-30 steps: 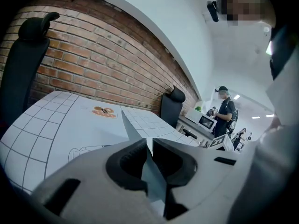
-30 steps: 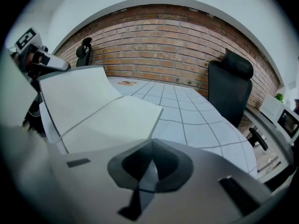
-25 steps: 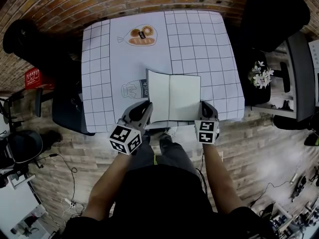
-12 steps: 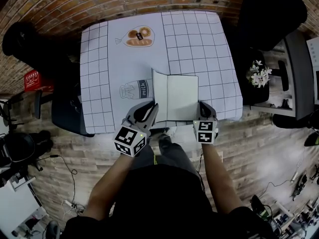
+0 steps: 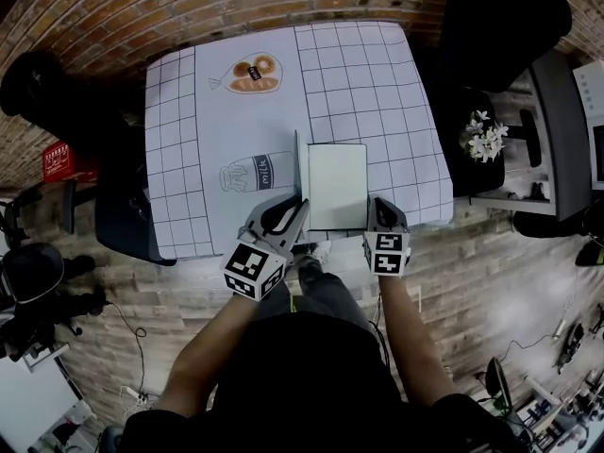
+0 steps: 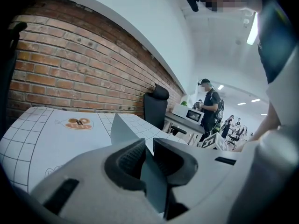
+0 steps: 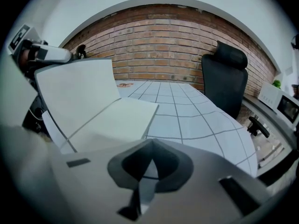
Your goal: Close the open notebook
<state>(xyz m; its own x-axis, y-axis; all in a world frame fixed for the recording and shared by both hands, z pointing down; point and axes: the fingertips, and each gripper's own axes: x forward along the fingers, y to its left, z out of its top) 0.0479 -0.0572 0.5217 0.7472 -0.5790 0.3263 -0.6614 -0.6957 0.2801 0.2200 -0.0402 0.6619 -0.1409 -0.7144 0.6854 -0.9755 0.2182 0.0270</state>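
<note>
Jaws of left gripper (image 6: 146, 157) clamp notebook (image 5: 337, 187), cover (image 7: 79, 90) risen

The left forearm (image 5: 209, 347) and the right forearm (image 5: 412, 333) both reach forward from the body, the left angling inward and the right running nearly straight ahead. The left tool (image 5: 295, 208) is rolled a little to one side, its jaws clamped on the raised leaf of the notebook (image 6: 122, 129). The right tool (image 5: 382, 206) points downward with its jaws together at the tips.
</note>
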